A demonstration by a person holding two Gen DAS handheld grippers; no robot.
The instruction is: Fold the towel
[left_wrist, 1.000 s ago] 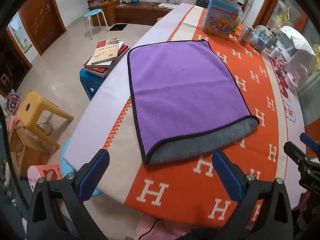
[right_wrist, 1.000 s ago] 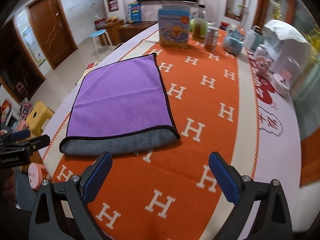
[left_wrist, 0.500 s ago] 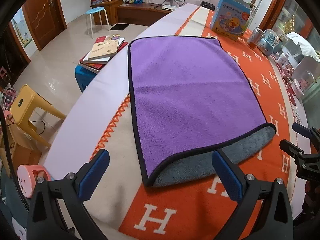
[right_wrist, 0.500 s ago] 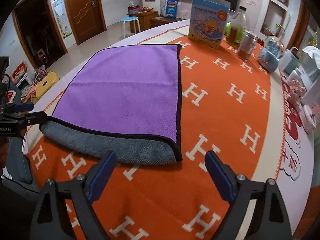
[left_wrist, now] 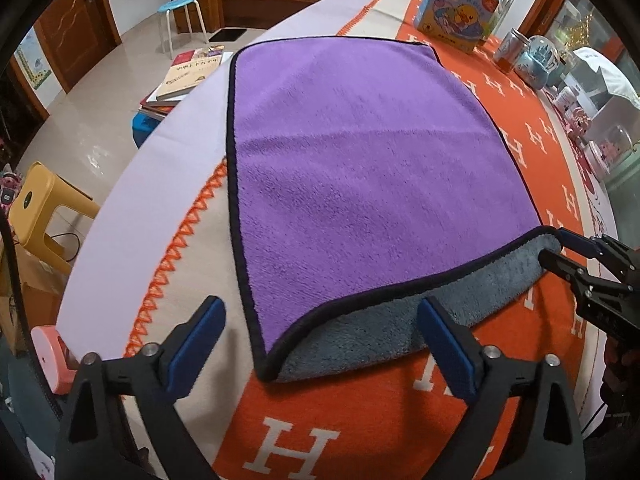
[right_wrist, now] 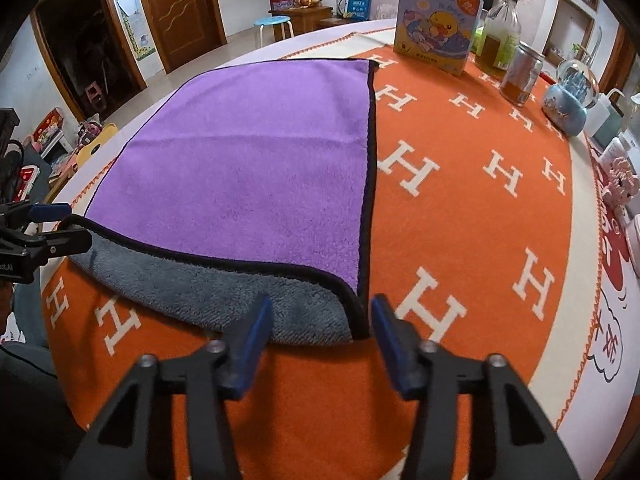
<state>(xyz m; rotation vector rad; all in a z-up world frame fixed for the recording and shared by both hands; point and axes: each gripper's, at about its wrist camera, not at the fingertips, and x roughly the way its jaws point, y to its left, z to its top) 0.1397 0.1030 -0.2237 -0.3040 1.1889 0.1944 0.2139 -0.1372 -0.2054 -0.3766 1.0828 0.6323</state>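
Note:
A purple towel (left_wrist: 360,168) with a grey underside and black trim lies folded on the orange H-pattern tablecloth (left_wrist: 304,440); it also shows in the right wrist view (right_wrist: 256,168). My left gripper (left_wrist: 320,344) is open, its fingers either side of the towel's near left corner. My right gripper (right_wrist: 320,332) is open, narrower than before, with its fingers astride the near right corner (right_wrist: 356,320). Each gripper shows at the edge of the other's view: the right one (left_wrist: 560,252) at the grey fold's end, the left one (right_wrist: 52,228) likewise.
A duck-print box (right_wrist: 436,28), a bottle (right_wrist: 500,36), a jar (right_wrist: 522,76) and a snow globe (right_wrist: 572,100) stand at the table's far side. White appliances (left_wrist: 600,84) sit along the right. Stools (left_wrist: 44,204) and a stack of books (left_wrist: 184,76) are beside the table's left edge.
Both grippers have moved forward to the towel's near corners. The right gripper's jaws have narrowed. The towel has not moved.

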